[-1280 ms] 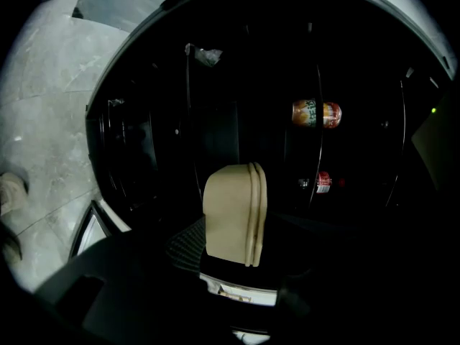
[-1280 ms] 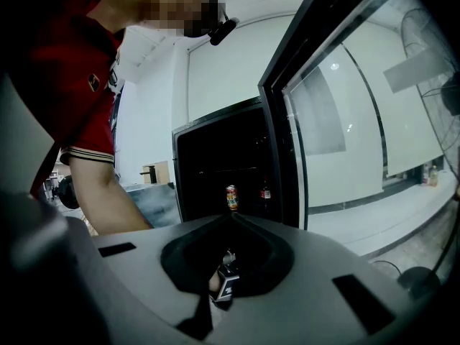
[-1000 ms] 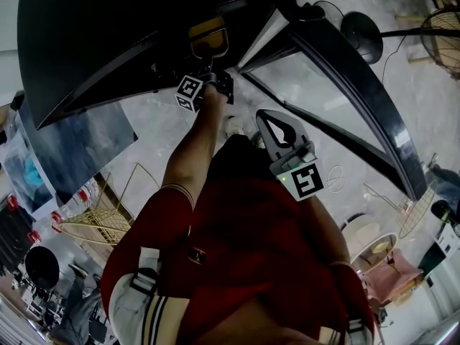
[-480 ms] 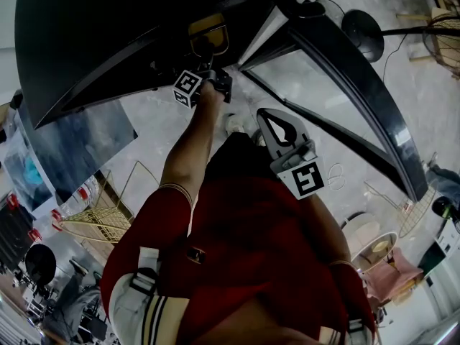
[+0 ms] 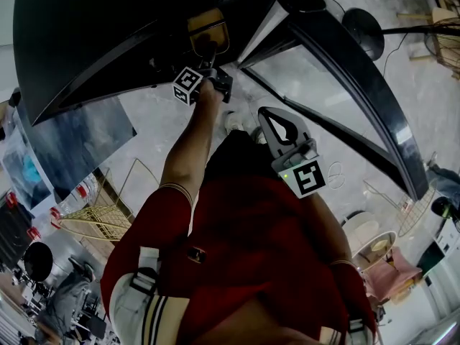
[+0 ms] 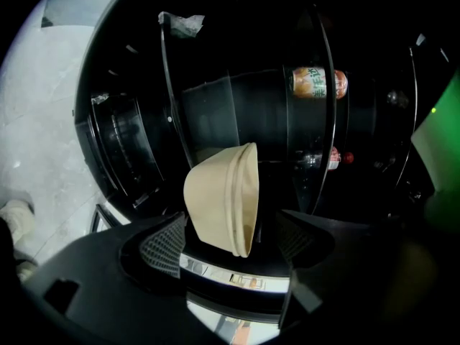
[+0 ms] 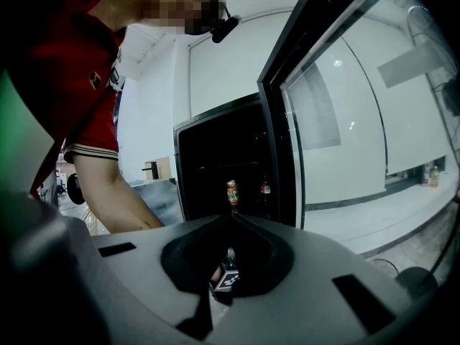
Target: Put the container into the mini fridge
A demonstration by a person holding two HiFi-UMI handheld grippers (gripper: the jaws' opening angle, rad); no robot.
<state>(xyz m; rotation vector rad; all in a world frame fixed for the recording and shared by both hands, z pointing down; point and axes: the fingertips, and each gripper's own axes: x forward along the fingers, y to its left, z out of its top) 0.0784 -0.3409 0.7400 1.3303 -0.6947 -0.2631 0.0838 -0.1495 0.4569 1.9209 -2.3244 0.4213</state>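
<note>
The beige container [image 6: 223, 196] stands on a shelf inside the black mini fridge [image 5: 108, 34], between the jaws of my left gripper [image 6: 231, 220]. Those jaws are opening: the right pad [image 6: 302, 237] stands clear of the container and the left pad [image 6: 162, 246] lies close beside it. In the head view the left gripper [image 5: 208, 57] reaches into the fridge mouth, just short of the container [image 5: 208, 29]. My right gripper [image 5: 282, 131] hangs back over the person's lap, shut and empty. The right gripper view shows its jaws [image 7: 230, 221] meeting at the tip.
The fridge's glass door [image 5: 345, 70] stands swung open to the right. A drink can [image 6: 318, 82] and bottles [image 6: 330, 158] sit deeper in the fridge. On the floor are a gold wire rack [image 5: 108, 207], a black fan [image 5: 363, 31] and a round side table [image 5: 381, 254].
My left gripper has pushed a little further into the fridge with the container. The right gripper has hardly moved.
</note>
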